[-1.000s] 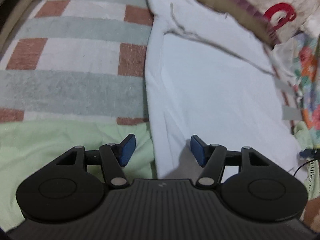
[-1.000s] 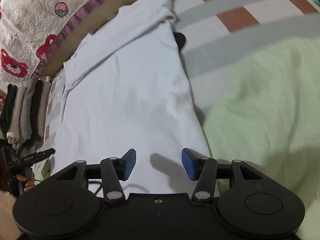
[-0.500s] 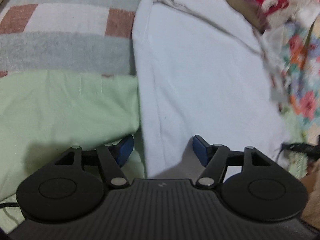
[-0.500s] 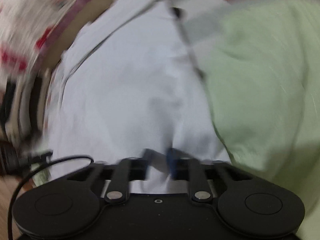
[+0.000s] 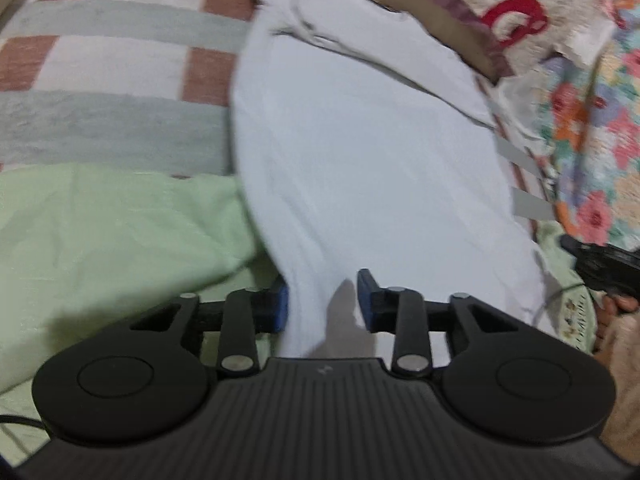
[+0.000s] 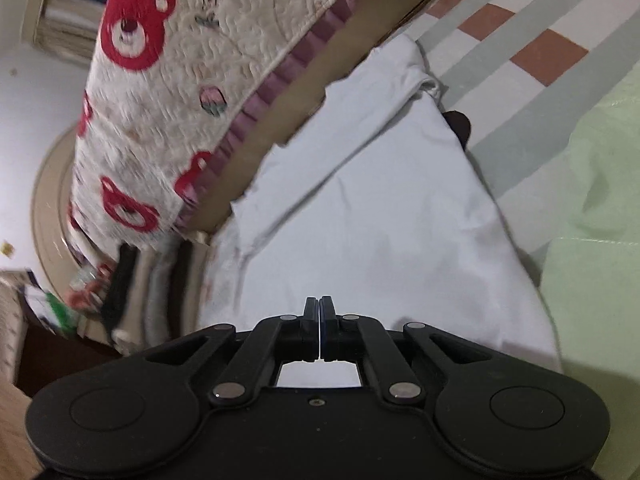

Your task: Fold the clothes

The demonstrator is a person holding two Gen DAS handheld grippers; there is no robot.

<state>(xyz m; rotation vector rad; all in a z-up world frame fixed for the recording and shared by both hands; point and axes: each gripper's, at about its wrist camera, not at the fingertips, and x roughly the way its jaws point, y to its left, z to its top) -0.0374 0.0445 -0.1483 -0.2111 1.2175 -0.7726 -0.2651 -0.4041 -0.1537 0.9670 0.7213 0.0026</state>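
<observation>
Two grippers we held at near hem of white garment (image 5: 360, 152): left gripper (image 5: 322, 306) jaws wide around lifted edge; right gripper (image 6: 319, 328) jaws pinched on hem.

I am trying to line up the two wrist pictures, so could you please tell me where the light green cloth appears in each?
Left wrist view: the light green cloth fills the lower left, left of the white cotton garment.
Right wrist view: it runs down the right edge, right of that garment.
Shared landmark: the cream quilt with red bears.
</observation>
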